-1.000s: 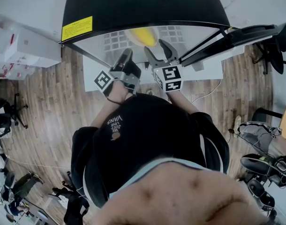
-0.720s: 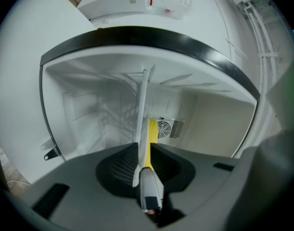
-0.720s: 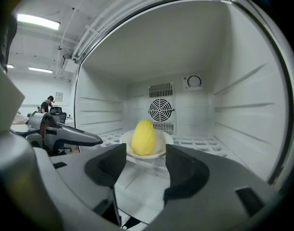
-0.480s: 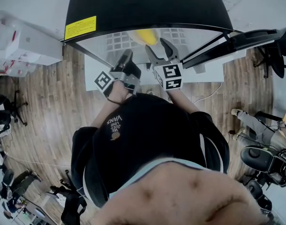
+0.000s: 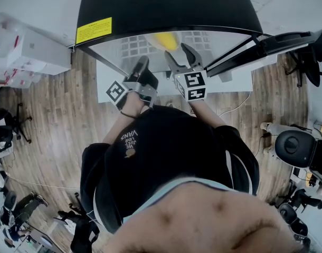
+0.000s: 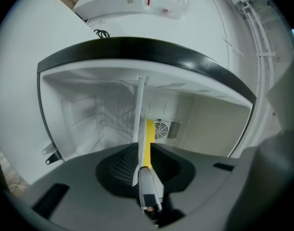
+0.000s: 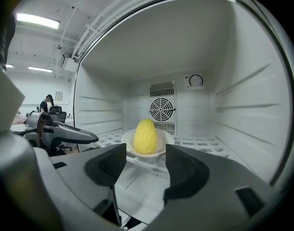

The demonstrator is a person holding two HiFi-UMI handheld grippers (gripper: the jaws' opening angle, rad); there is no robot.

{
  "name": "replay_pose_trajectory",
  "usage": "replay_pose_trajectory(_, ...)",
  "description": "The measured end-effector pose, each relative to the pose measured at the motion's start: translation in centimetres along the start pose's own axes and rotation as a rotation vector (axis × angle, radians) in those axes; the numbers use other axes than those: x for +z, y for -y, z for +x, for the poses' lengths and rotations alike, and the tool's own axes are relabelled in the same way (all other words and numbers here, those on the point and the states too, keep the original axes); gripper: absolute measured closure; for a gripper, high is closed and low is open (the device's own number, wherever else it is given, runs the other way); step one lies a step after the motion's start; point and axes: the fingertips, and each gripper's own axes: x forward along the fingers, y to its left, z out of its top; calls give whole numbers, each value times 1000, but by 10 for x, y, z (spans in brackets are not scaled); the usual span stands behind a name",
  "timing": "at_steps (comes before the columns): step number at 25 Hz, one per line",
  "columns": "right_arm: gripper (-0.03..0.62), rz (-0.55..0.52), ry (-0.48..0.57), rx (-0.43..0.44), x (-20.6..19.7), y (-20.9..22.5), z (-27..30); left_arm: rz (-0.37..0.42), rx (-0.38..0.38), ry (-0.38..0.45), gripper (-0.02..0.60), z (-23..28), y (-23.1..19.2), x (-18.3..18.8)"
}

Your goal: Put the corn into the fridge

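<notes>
Ahead of your right claw, the corn looks bumpy and matt, its plate smooth, the fridge walls smooth plastic.

An office-like lab room: wood-plank floor, black swivel chairs at left and right, white boxes far left, fluorescent ceiling strips, a mini fridge.

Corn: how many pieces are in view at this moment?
1. The corn stands on a white plate on the wire shelf inside the open fridge, before the rear fan. The fridge's lower part is partly out of sight.
</notes>
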Motion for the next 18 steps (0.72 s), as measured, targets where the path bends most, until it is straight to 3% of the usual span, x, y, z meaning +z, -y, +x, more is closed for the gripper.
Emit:
replay_pose_trajectory(9, 350, 15, 10, -26, 5, -3, -11, 91, -32, -62, 525, -4, 12, -1)
replay_pose_trajectory(18, 350, 44, 25, -91, 5, 0, -31, 320, -110, -170, 525, -4, 43, -4)
